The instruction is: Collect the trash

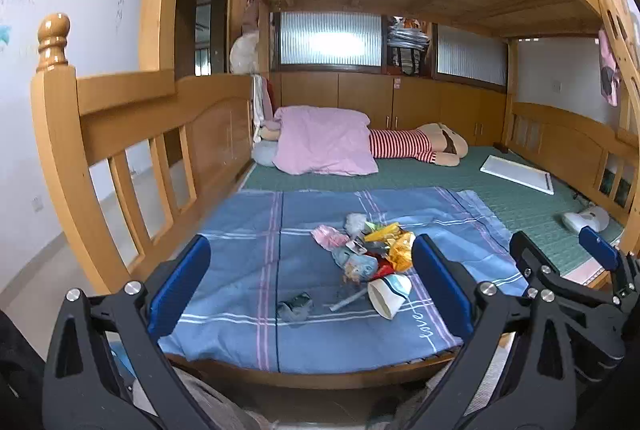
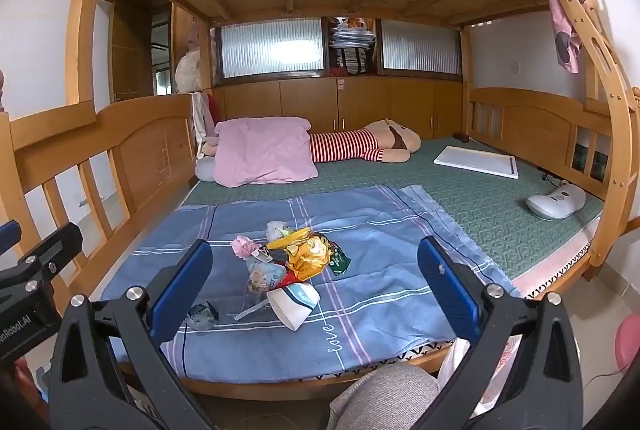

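Note:
A heap of trash (image 1: 370, 250) (image 2: 292, 258) lies on the blue checked sheet (image 1: 240, 270) (image 2: 380, 230) of the lower bunk: yellow and green wrappers, crumpled pink and white tissue, a tipped white paper cup (image 1: 388, 296) (image 2: 294, 304), a straw and a crumpled grey scrap (image 1: 296, 306) (image 2: 202, 316). My left gripper (image 1: 312, 294) hangs open in front of the bed edge, short of the heap. My right gripper (image 2: 316, 290) is open too, level with it, nothing between its fingers. The right gripper (image 1: 560, 250) shows at the right in the left wrist view.
Behind the sheet lie a pink quilt (image 2: 264, 150), a plush toy in red stripes (image 2: 360, 146), a white board (image 2: 476, 162) and a white device (image 2: 556, 202) on the green mat. Wooden rails (image 1: 120, 150) close the left side. A grey-clad knee (image 2: 384, 394) is below.

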A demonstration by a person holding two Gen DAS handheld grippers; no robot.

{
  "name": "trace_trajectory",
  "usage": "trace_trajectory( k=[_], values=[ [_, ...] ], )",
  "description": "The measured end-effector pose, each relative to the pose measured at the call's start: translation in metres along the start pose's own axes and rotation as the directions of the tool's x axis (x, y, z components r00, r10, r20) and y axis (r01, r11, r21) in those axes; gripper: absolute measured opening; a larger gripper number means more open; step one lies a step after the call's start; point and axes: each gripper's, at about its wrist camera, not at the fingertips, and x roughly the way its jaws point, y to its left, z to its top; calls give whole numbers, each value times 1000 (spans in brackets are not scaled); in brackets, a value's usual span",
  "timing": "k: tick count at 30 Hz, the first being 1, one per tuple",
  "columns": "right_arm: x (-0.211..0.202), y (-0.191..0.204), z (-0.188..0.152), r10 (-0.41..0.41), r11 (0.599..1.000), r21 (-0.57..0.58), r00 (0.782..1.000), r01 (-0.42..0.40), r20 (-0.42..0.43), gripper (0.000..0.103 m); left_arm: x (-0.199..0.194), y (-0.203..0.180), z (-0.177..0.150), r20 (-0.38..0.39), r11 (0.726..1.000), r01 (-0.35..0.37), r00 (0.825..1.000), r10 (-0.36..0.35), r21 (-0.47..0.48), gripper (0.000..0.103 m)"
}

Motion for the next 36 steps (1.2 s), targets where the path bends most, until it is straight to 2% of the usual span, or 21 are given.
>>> trace_trajectory(
  k=[8, 16, 23, 36],
  values=[
    [-1, -2, 2, 2, 1000, 2, 1000, -2, 13, 100, -6, -2, 0, 34, 999, -40, 999, 40, 7, 100],
    [-6, -2, 3, 0, 1000, 6, 999, 0, 32, 100, -1, 2, 1, 0, 999, -26, 1000, 26, -21, 100],
    [-7, -4, 2, 2, 1000, 14, 1000, -2, 27, 100, -3, 2, 2, 18, 998, -62, 998, 62, -4, 100],
    [-9, -4, 2, 0, 1000, 12, 999, -1, 36, 100, -2, 5, 1, 21, 998, -67, 998, 67, 3, 100]
  ],
)
